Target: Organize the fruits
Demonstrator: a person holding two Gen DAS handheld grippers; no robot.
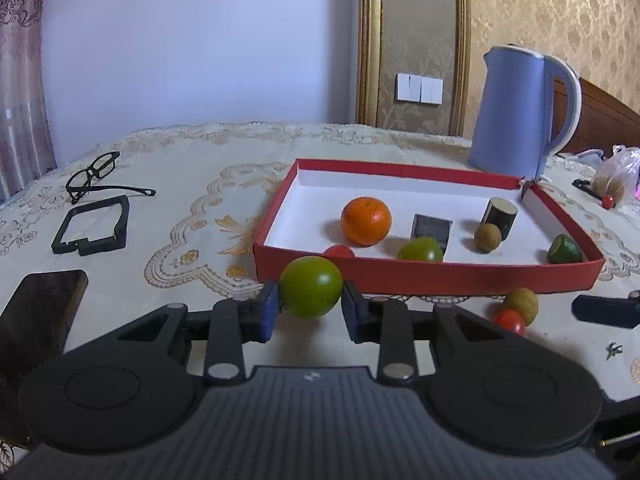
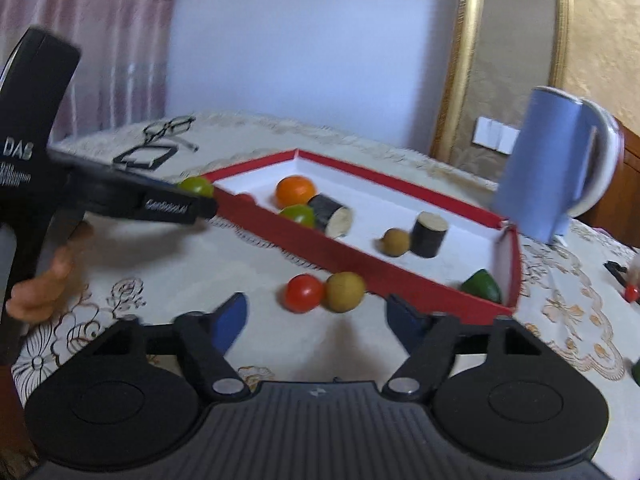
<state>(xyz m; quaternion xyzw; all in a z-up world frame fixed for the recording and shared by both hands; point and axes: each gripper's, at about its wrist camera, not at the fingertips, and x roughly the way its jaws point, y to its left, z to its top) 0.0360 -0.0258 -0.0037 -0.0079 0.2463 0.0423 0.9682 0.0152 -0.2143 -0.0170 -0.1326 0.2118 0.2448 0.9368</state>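
Left gripper (image 1: pixel 310 305): clenched on a green tomato (image 1: pixel 311 286), which is held by its sides just short of the red tray (image 1: pixel 428 276), seemingly so that it can be carried over the near wall. Right gripper (image 2: pixel 316 322): released, jaws spread wide and aimed at a red tomato (image 2: pixel 304 293) touching a brown fruit (image 2: pixel 345 291), both left on the tablecloth (image 2: pixel 208 264) outside the tray. Tray contents: an orange (image 1: pixel 366 221), another green tomato (image 1: pixel 421 249) and other fruits, already gathered.
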